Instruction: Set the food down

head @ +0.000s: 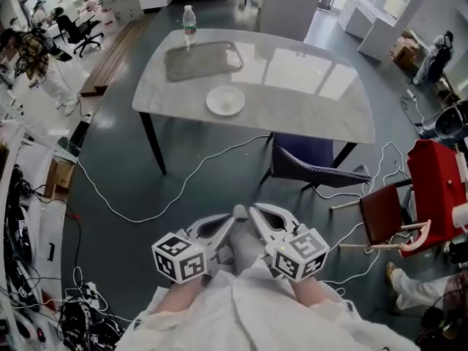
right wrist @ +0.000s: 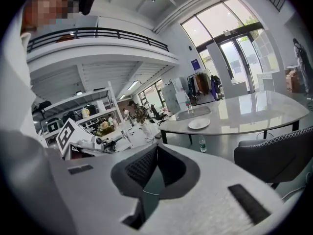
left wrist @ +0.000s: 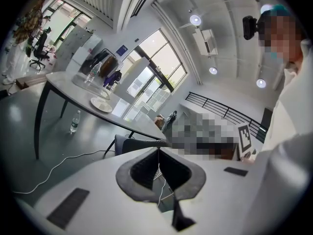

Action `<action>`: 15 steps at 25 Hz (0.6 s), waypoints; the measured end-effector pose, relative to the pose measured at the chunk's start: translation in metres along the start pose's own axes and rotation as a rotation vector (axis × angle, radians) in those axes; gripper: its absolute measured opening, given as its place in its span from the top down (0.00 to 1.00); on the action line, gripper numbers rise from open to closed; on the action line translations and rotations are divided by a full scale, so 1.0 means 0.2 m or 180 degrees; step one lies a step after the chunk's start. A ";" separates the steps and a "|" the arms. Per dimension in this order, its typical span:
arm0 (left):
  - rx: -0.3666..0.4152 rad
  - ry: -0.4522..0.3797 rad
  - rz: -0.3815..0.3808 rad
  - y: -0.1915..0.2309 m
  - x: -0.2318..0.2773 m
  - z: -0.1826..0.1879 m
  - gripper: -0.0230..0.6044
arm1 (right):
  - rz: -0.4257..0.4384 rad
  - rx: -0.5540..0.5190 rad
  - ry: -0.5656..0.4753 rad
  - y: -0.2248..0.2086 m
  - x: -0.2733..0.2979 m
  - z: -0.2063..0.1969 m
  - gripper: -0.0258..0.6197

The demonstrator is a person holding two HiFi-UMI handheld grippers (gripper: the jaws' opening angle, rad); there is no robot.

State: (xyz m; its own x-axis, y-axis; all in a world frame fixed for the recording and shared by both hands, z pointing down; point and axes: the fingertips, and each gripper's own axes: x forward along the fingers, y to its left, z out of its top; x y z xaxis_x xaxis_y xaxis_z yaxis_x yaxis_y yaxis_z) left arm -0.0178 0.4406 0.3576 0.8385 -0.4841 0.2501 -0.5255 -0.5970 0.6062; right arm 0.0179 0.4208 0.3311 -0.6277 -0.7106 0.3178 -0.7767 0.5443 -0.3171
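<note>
White round plate (head: pixel 225 100) on far marble table (head: pixel 307 101), beside grey tray (head: pixel 202 60). I read left gripper (head: pixel 234 216) and right gripper (head: pixel 256 213) closed, empty.

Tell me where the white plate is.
In the head view the plate sits near the table's front edge, left of centre, just before the tray.

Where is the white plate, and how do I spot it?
Find the big pale table in the middle of the room. Near its front edge, just in front of the flat grey tray, sits the white plate. It is the only round white thing there: the tray is grey and rectangular, and the water bottle stands tall.
</note>
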 end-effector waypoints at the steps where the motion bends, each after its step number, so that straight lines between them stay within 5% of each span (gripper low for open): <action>1: -0.0008 -0.0001 0.0000 0.02 0.02 0.01 0.93 | 0.0007 0.0006 -0.0001 -0.02 0.02 0.01 0.96; 15: 0.0192 0.0108 0.0150 0.41 0.40 0.45 0.94 | 0.0125 -0.0013 -0.0090 -0.44 0.53 0.37 0.96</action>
State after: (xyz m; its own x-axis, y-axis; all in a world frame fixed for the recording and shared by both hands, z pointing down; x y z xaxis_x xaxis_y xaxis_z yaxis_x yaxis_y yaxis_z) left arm -0.0067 0.2965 0.3595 0.8165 -0.4913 0.3033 -0.5714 -0.6120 0.5468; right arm 0.0239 0.2655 0.3266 -0.6560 -0.7010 0.2798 -0.7517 0.5738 -0.3250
